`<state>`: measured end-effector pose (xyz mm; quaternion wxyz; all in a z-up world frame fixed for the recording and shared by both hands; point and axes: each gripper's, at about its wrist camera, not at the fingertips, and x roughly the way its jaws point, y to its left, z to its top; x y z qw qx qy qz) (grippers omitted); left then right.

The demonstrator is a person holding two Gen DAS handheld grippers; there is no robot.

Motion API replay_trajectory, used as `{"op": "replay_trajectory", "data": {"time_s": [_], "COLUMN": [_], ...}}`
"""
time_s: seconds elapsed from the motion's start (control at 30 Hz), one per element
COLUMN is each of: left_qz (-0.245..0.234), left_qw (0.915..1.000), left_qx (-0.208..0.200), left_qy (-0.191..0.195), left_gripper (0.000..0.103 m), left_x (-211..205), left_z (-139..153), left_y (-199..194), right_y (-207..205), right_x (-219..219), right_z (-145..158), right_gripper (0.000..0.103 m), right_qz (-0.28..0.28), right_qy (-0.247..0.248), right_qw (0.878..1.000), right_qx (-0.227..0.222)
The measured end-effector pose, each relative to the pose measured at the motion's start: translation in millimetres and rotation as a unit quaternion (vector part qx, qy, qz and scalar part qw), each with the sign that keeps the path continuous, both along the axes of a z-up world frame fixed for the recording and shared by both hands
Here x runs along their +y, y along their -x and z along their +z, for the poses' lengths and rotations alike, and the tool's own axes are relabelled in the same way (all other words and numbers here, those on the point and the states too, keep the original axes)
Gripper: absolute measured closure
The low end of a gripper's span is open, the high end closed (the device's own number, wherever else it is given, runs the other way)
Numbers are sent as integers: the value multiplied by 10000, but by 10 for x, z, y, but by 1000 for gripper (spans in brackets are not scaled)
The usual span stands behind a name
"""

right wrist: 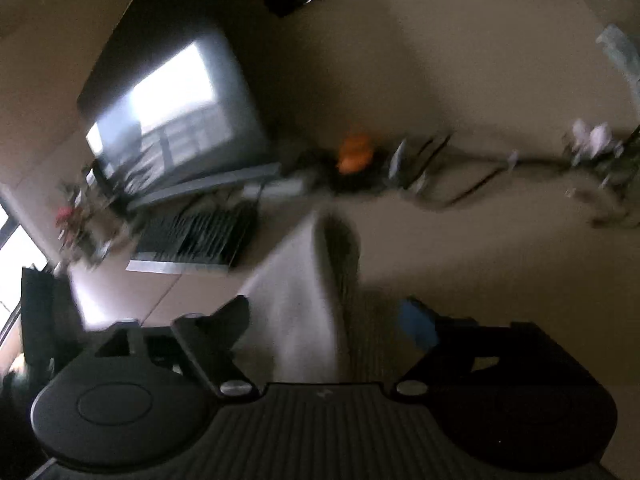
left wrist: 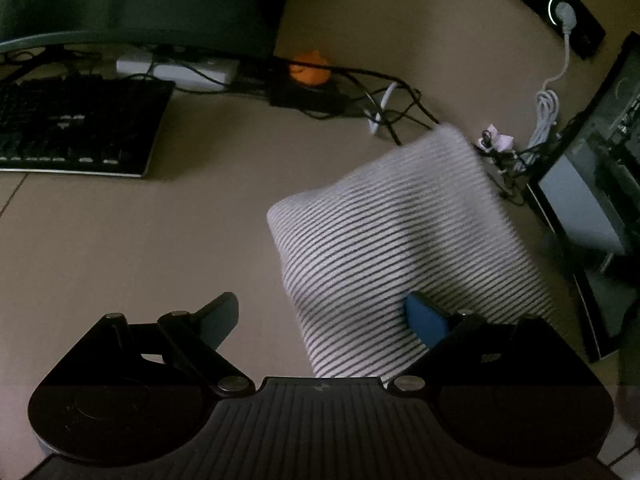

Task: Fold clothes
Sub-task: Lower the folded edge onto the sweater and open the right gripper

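Observation:
A folded white garment with thin dark stripes (left wrist: 396, 248) lies on the beige table (left wrist: 160, 248), right of centre in the left wrist view. My left gripper (left wrist: 320, 316) is open; its right blue finger (left wrist: 426, 320) rests over the garment's near edge, its left finger (left wrist: 218, 314) is over bare table. In the blurred right wrist view the garment (right wrist: 316, 308) runs up between the fingers of my right gripper (right wrist: 324, 316), which stands open around it. Whether the fingers touch the cloth I cannot tell.
A black keyboard (left wrist: 76, 128) lies at the far left below a monitor (left wrist: 140, 0). A white box (left wrist: 176, 70), an orange object (left wrist: 310, 68) and tangled cables (left wrist: 384, 108) line the back. A dark case (left wrist: 600, 184) stands at the right.

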<state>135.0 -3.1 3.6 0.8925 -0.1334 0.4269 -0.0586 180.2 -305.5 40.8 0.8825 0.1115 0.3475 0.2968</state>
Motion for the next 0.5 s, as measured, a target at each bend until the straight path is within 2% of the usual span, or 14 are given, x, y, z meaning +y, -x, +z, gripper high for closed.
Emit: {"op": "replay_trajectory", "data": {"time_s": [0.07,0.1,0.2,0.3,0.4,0.5], "left_qz": [3,4,12,19,48,75], "left_qw": [10000,10000,9999,9999,9999,9999], "left_qx": [-17,-26,-46,-54,-50,-62], "left_qy": [-55,-88,-122,-124,-125,-26], "left_gripper": [8,8,8,8,7,7], "left_x": [0,-2,2,13,56,91], "left_z": [-3,-2,7,25,18,20], "left_y": [11,16,37,42,66,88], "right_y": [-139,-206,-295,-217,-216,-115], "right_x": [8,50,278,334,263,147], "right_z": [-33,-113,-508,-613,-497,-342], "right_gripper": [16,16,16,16,17,17], "right_qz": [-341,-440,-330,-328,-225,-220], "right_qy": [151,301,1121,1208,834,104], "right_qw": [9993,9985,9913,9903,9938,9970], "right_qx": [2,154,607,597,694,737]}}
